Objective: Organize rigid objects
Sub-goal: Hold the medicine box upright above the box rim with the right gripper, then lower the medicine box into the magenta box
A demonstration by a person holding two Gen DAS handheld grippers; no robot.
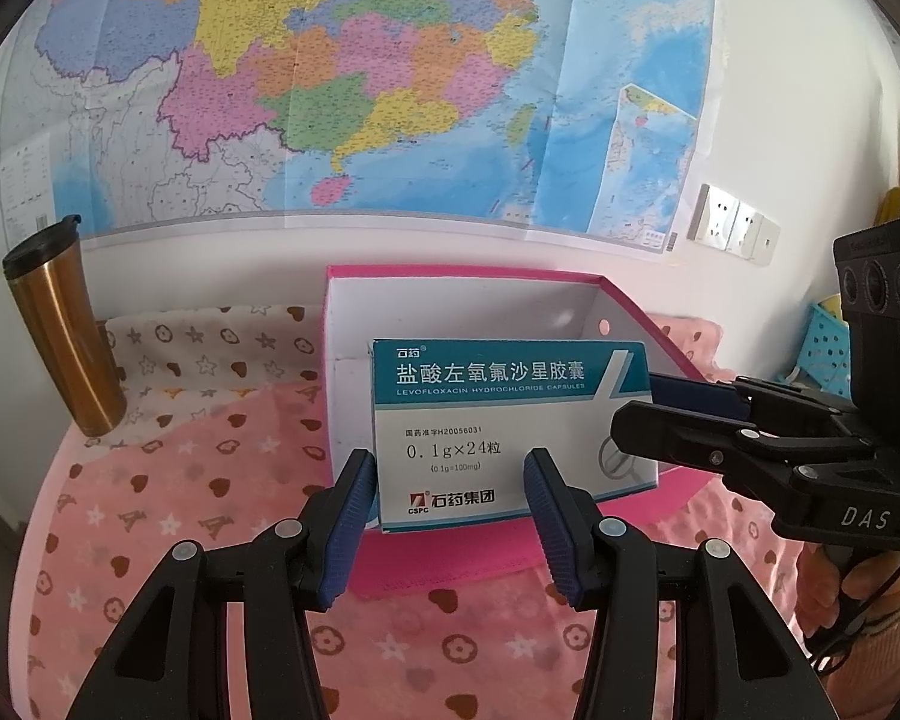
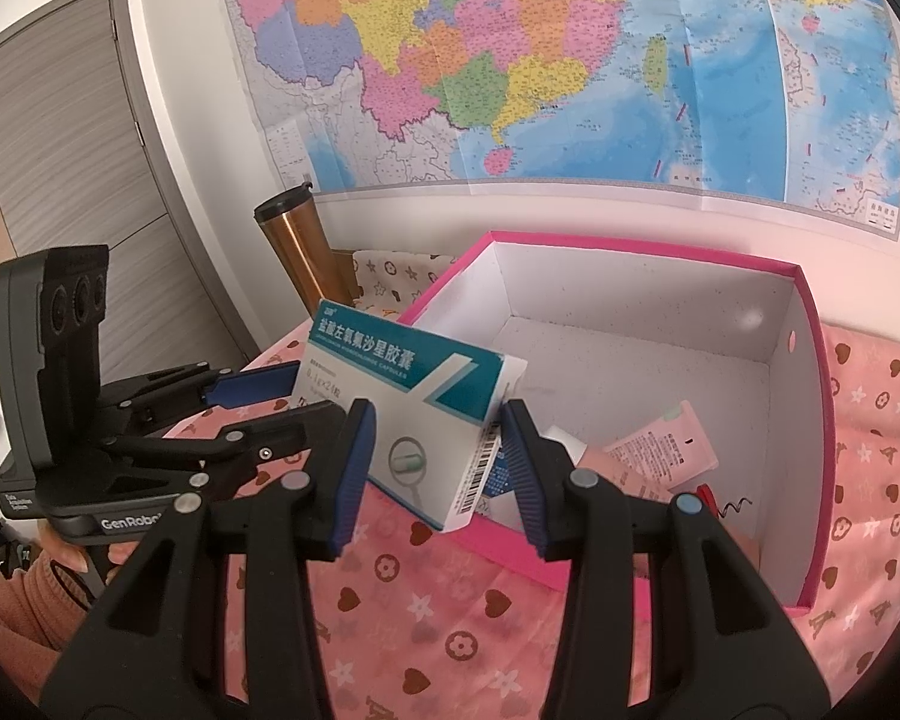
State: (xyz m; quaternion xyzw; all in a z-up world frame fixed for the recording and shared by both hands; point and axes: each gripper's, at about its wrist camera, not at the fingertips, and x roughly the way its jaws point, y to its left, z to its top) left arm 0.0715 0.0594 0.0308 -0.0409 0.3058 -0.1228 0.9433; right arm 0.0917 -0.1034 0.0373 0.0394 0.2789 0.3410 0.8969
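A white and teal medicine box (image 1: 498, 420) (image 2: 402, 396) hangs upright over the near rim of an open pink storage box (image 1: 462, 270) (image 2: 630, 243). My left gripper (image 1: 448, 456) (image 2: 312, 399) is shut on its left end: one pad sits at the box's left edge, the other lies across its front face. From the right, my right gripper (image 1: 636, 405) (image 2: 435, 408) is shut on the barcode end, with one finger in front and one behind. In the storage box lie a pink tube (image 2: 660, 450) and a small red tool (image 2: 714, 498).
A copper tumbler (image 1: 66, 330) (image 2: 297, 252) with a black lid stands at the back left on the pink patterned cloth (image 1: 210, 480). A map covers the wall, with wall sockets (image 1: 732, 225) to its right. A blue basket (image 1: 828, 342) sits far right, a grey door (image 2: 60, 150) far left.
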